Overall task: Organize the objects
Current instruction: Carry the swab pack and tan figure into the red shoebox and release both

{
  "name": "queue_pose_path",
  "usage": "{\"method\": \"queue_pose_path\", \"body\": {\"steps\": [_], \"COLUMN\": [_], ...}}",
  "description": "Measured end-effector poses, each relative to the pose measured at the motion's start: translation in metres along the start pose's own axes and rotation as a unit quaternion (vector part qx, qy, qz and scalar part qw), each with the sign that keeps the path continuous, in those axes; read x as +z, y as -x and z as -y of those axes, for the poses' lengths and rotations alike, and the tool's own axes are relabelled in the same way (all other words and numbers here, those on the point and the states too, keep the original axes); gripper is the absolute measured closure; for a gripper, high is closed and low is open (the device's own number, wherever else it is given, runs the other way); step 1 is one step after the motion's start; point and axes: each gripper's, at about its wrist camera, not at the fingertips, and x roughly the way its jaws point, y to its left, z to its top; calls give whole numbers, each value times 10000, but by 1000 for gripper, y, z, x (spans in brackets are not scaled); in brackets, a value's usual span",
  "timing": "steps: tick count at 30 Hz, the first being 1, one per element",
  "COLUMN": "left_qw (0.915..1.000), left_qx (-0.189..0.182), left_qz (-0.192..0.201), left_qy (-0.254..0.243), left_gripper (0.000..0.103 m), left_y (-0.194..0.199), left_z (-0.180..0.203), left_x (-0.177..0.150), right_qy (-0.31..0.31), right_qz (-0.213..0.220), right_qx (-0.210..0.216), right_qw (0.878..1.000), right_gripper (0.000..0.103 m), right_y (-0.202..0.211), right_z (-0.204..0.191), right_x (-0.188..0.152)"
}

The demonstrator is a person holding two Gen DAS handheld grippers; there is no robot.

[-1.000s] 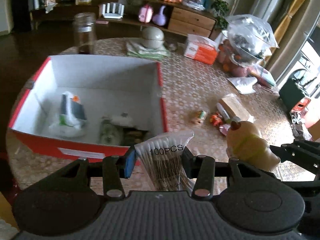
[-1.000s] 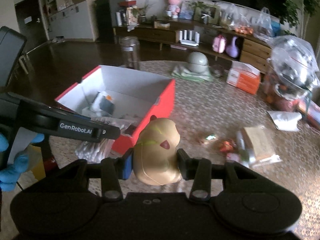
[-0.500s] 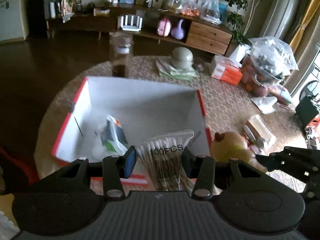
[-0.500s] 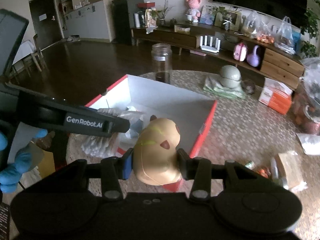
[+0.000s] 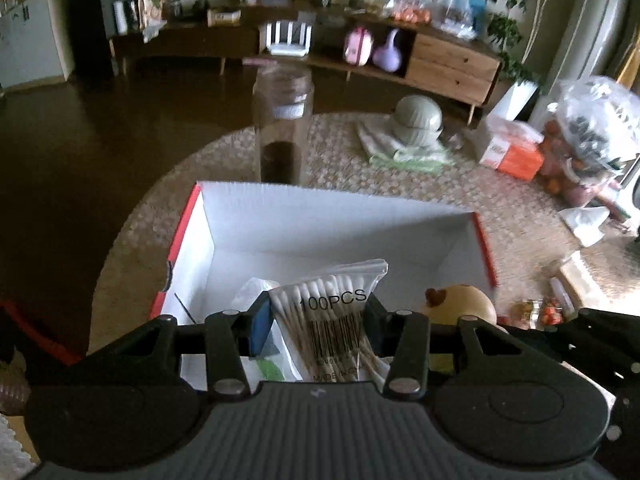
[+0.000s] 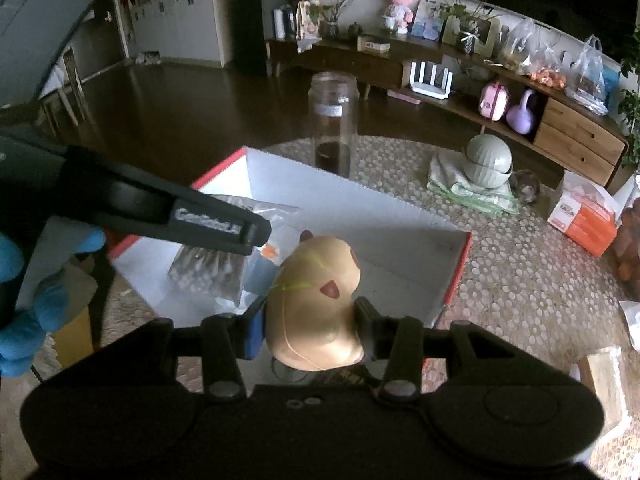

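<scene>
My left gripper (image 5: 318,326) is shut on a clear bag of cotton swabs (image 5: 332,312) marked 100PCS, held over the near part of an open red box with a white inside (image 5: 320,224). My right gripper (image 6: 308,328) is shut on a tan squishy animal toy (image 6: 316,292), also over the box (image 6: 400,240). The toy (image 5: 460,302) shows at the right in the left wrist view. In the right wrist view the left gripper's body (image 6: 160,208) and the swab bag (image 6: 208,272) sit at the left. A white packet (image 5: 250,294) lies in the box, partly hidden.
A tall glass jar (image 5: 282,128) stands right behind the box. Further back are a grey-green lidded bowl on a cloth (image 5: 416,124) and an orange tissue box (image 5: 516,152). Small snacks and a brown packet (image 5: 552,300) lie right of the box. A blue-gloved hand (image 6: 24,304) holds the left gripper.
Both grippers moved forward and leftward over the box, each still holding its object. The swab bag and the toy went from before the box's front edge to above its inside.
</scene>
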Motion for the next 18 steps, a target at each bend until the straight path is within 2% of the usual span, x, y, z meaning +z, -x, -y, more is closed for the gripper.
{"method": "queue_pose_path", "body": {"steps": [8, 18], "left_qw": [9994, 9968], "left_qx": [-15, 108], "left_qz": [-328, -738], "left_qy": [139, 295], "left_gripper": [57, 57], "left_y": [-58, -101], "left_z": [-2, -7], "left_x": [6, 14], "right_qy": [-241, -239], "right_qz": [-408, -659], "right_qx": [-10, -30], "right_qw": [9989, 9975], "right_gripper": [58, 58], "right_y": [-51, -75], "right_z": [17, 18], "right_x": [1, 3]}}
